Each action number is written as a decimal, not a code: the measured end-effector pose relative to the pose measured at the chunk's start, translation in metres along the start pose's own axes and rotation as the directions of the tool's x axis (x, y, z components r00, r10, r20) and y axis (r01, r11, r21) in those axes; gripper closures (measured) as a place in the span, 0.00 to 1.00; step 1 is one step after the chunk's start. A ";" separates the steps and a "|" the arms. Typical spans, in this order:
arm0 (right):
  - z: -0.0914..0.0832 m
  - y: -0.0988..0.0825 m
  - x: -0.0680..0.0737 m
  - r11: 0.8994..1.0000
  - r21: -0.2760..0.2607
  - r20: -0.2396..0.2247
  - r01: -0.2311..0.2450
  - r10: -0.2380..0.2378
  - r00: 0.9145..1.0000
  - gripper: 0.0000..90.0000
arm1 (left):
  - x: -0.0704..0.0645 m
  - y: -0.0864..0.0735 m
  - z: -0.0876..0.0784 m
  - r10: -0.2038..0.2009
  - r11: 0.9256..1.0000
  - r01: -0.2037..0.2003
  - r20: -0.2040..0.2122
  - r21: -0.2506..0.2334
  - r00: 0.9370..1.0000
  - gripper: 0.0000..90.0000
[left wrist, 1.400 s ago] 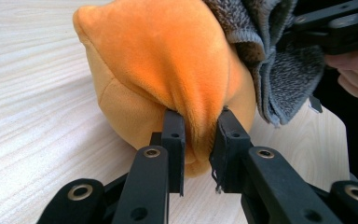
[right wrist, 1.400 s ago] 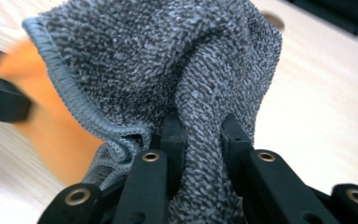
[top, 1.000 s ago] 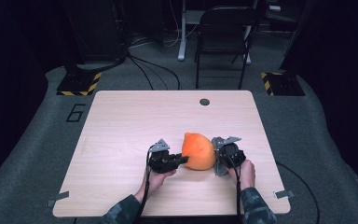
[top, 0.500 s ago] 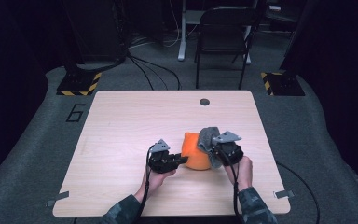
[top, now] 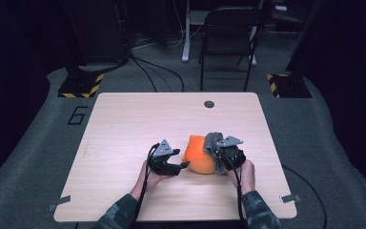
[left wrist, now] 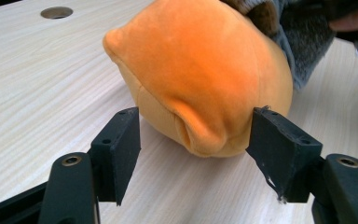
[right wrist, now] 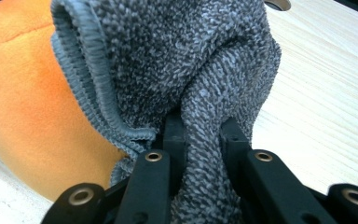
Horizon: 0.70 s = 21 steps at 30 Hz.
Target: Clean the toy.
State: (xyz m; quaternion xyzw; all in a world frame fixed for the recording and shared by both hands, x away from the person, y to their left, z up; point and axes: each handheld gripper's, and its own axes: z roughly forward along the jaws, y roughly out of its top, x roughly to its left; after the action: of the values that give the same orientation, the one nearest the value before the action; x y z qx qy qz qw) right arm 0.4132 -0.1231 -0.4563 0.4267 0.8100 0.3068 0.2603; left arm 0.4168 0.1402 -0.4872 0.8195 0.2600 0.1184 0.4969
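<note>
An orange plush cushion (top: 199,155) lies on the wooden table (top: 124,124), with a grey knitted cloth (top: 213,141) draped over its right end. My left gripper (top: 183,165) sits at the cushion's left side; its jaws have just been opening and now stand open around a corner of the orange plush cushion (left wrist: 200,74), the pads (left wrist: 123,140) apart from the fabric. My right gripper (top: 218,162) is shut on a bunched fold of the grey cloth (right wrist: 186,70), lifted a little above the cushion (right wrist: 23,112).
A round cable hole (top: 209,104) lies near the table's far edge. A black folding chair (top: 228,38) stands behind the table, and cables run over the floor. Bare tabletop stretches to the left and far side.
The left gripper's jaws opened and let go of the cushion's corner. The right gripper lifted the grey cloth up over the cushion's right end, and the cushion shifted.
</note>
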 end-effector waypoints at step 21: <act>0.001 -0.001 0.000 1.000 0.002 0.002 -0.012 0.012 1.000 0.86 | -0.018 -0.007 0.021 0.301 0.954 -0.300 -0.051 0.015 0.952 0.56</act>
State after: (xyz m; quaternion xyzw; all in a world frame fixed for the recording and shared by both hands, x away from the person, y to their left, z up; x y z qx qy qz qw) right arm 0.4133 -0.1228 -0.4578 0.4320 0.8074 0.3072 0.2590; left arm 0.4094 0.1172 -0.5026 0.8478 0.1459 0.2133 0.4631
